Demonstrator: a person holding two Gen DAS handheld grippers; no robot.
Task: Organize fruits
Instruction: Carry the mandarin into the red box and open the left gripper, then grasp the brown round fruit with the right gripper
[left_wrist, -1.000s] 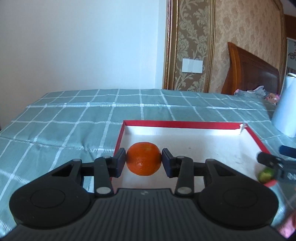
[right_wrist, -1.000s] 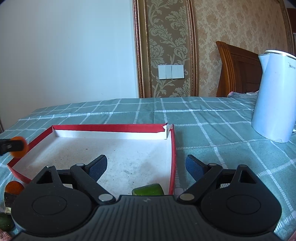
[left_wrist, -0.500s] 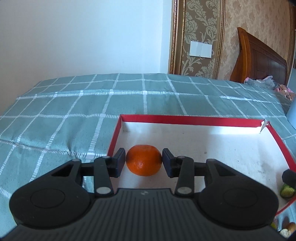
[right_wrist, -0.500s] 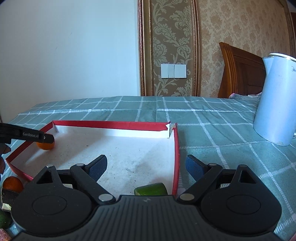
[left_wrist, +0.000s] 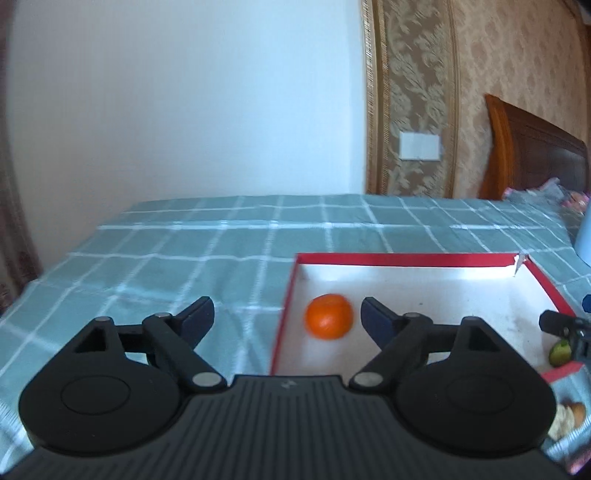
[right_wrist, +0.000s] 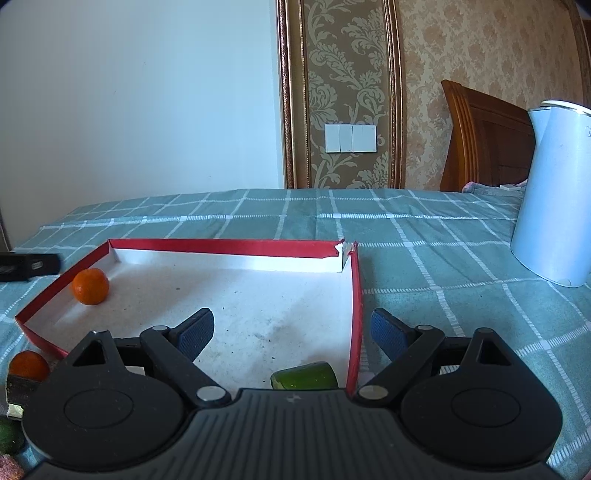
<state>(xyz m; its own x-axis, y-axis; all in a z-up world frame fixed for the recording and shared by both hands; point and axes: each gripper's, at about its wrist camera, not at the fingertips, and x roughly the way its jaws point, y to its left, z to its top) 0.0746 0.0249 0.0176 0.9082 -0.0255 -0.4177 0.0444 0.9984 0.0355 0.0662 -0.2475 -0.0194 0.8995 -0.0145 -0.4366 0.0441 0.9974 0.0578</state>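
Green checked cloth (right_wrist: 424, 266) covers the bench under my red box (right_wrist: 229, 246). My left tongs (left_wrist: 287, 315) are opening, and the tangerine (left_wrist: 328, 316) sits free in the box's corner. My right tongs (right_wrist: 291, 330) are spread wide, holding nothing.

The shallow red cardboard tray (right_wrist: 352, 295) has a matt white, speckled floor. A woven green checked cloth (right_wrist: 424, 266) covers the desk beside a smooth glossy white plastic kettle (right_wrist: 550, 206).

No text, label or number is legible on anything here.
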